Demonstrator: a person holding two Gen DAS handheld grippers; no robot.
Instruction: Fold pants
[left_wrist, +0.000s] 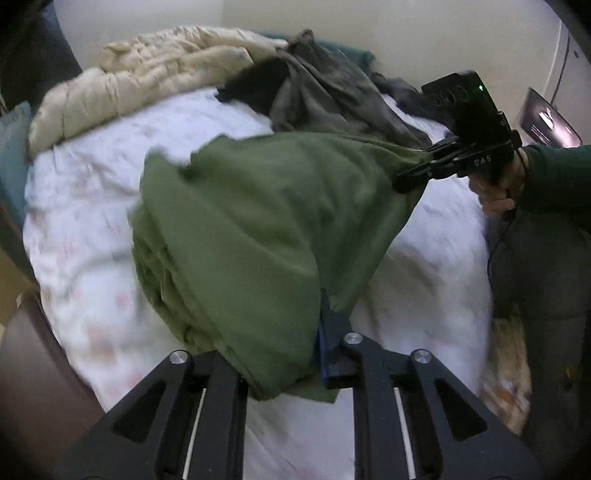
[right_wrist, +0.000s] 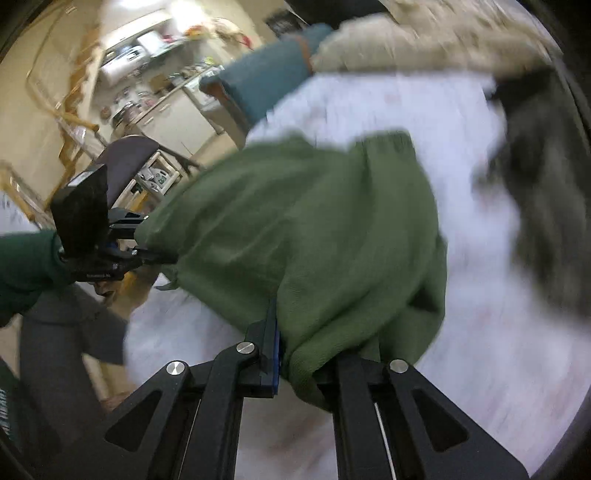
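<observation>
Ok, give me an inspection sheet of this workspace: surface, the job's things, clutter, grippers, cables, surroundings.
Surface: bed with white sheet, rumpled.
Job's things: green pants, bunched, lifted between both grippers.
Clutter: cream comforter, grey garment and black garment at the far side.
Grippers: left gripper and right gripper each have jaws shut on the pants' edge.
Cables: a thin black cable hangs below the right hand.
Surroundings: cluttered counter and wooden rails beyond the bed; blurred.
</observation>
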